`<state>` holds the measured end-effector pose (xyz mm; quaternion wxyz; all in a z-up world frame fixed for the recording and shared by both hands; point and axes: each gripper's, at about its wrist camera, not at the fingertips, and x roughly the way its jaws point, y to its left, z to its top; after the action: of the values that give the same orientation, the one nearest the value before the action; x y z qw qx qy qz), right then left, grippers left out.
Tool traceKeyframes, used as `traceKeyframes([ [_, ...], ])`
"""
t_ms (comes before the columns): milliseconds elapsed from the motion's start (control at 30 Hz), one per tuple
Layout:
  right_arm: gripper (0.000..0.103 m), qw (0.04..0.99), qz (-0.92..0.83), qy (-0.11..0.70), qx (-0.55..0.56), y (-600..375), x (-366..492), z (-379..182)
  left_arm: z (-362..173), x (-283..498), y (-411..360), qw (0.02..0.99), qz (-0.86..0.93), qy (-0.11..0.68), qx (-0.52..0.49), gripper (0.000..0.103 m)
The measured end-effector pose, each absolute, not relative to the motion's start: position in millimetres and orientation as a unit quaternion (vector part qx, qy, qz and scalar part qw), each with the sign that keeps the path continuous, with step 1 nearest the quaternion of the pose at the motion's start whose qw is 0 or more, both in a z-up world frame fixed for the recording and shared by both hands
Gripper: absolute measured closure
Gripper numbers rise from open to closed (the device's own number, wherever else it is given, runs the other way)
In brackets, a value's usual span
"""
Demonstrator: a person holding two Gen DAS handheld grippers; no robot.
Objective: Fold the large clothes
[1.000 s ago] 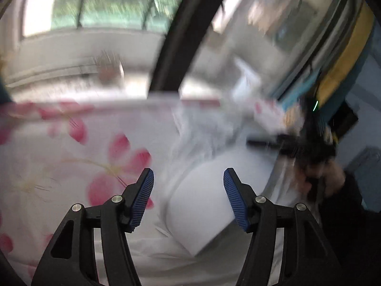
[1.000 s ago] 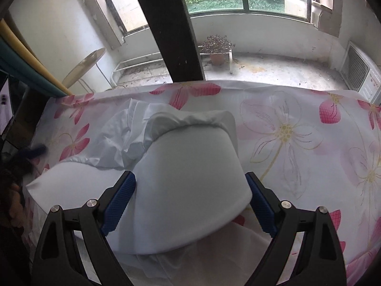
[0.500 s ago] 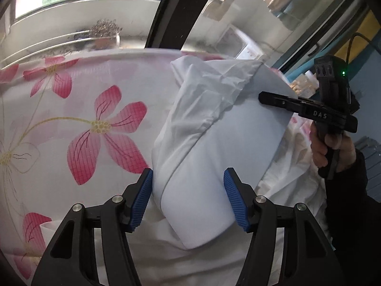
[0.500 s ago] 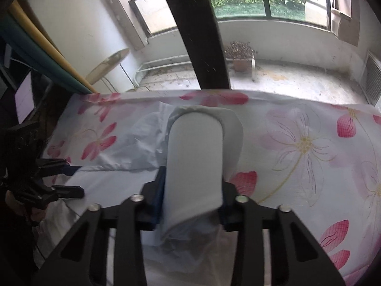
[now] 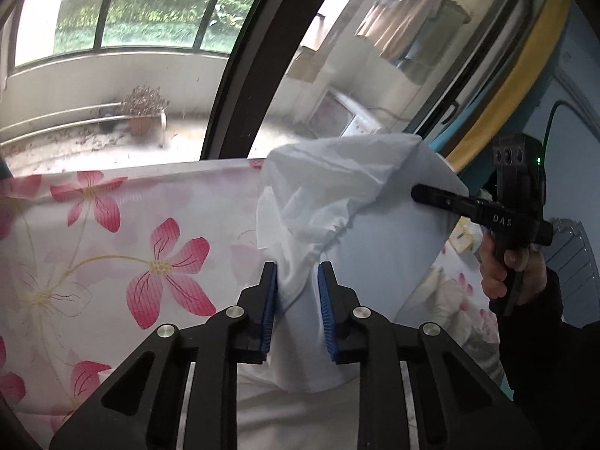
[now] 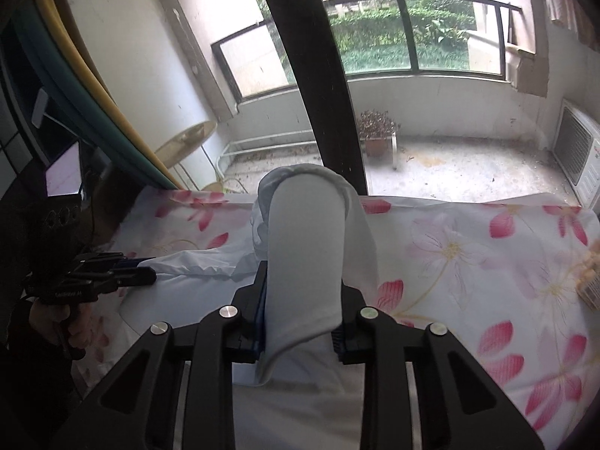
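Left wrist view: left gripper (image 5: 297, 302) at bottom centre of frame, blue pads (image 5: 270, 300) drawn close, jaws closing with a bunched fold of the white garment (image 5: 360, 232) pinched between them. Cloth rises from the pads toward centre right, crumpled at its upper part, smooth and flat on the right side. Garment's upper right edge touches the tip of the right gripper (image 5: 420, 191), seen at right of frame in a hand (image 5: 506, 266) with a dark sleeve; from this view I cannot tell how that gripper's jaws stand.

Right wrist view: right gripper (image 6: 300, 311) at bottom centre, jaws closing, narrow, with a thick rolled fold of the white garment (image 6: 307, 262) filling the gap between the pads. Fold stands up from the jaws to mid frame, its top rounded over. The rest of the garment spreads left and down over the bed. Left gripper (image 6: 146, 273) at left edge of frame, its tip on the garment's left edge, hand (image 6: 52, 318) below it.

Garment lies on a sheet with pink flower print (image 6: 468, 255) covering the bed. Beyond the bed's far edge: dark vertical window post (image 6: 322, 75), potted plant (image 6: 377, 133) on a balcony floor, white appliance (image 6: 579, 157) at right edge.
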<state>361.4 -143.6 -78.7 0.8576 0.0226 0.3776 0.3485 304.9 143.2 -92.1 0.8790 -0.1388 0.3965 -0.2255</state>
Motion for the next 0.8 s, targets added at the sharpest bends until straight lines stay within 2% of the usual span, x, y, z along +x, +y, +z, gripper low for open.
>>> traceKeyframes([
  [333, 0.076, 0.868, 0.315, 0.378, 0.068, -171.7, 283.0, -79.1, -90.2, 256.9, 133.0, 0.875, -0.252, 0.392, -0.132, 0.088],
  [367, 0.076, 0.868, 0.311, 0.380, 0.075, -176.4, 275.5, -81.8, -90.6, 251.8, 133.1, 0.875, -0.253, 0.392, -0.132, 0.098],
  [400, 0.076, 0.867, 0.305, 0.385, 0.084, -180.6, 266.9, -86.4, -91.7, 245.5, 132.8, 0.875, -0.252, 0.392, -0.133, 0.102],
  [600, 0.072, 0.872, 0.248, 0.414, 0.084, -192.4, 231.3, -122.0, -100.1, 215.4, 137.8, 0.876, -0.222, 0.396, -0.164, 0.101],
  [633, 0.068, 0.874, 0.235, 0.419, 0.077, -193.5, 227.7, -129.2, -104.9, 211.3, 137.9, 0.875, -0.207, 0.403, -0.172, 0.098],
  [667, 0.062, 0.874, 0.222, 0.426, 0.073, -195.2, 224.2, -137.6, -108.2, 208.4, 136.6, 0.873, -0.199, 0.409, -0.176, 0.087],
  [700, 0.058, 0.874, 0.215, 0.430, 0.073, -197.4, 223.2, -143.0, -114.9, 204.8, 135.1, 0.870, -0.188, 0.418, -0.180, 0.065],
  [767, 0.039, 0.873, 0.200, 0.439, 0.073, -204.1, 220.4, -152.8, -122.9, 197.7, 134.1, 0.866, -0.186, 0.420, -0.198, 0.049],
  [800, 0.036, 0.875, 0.191, 0.439, 0.074, -209.7, 218.0, -156.0, -128.5, 195.9, 133.4, 0.859, -0.190, 0.422, -0.217, 0.049],
])
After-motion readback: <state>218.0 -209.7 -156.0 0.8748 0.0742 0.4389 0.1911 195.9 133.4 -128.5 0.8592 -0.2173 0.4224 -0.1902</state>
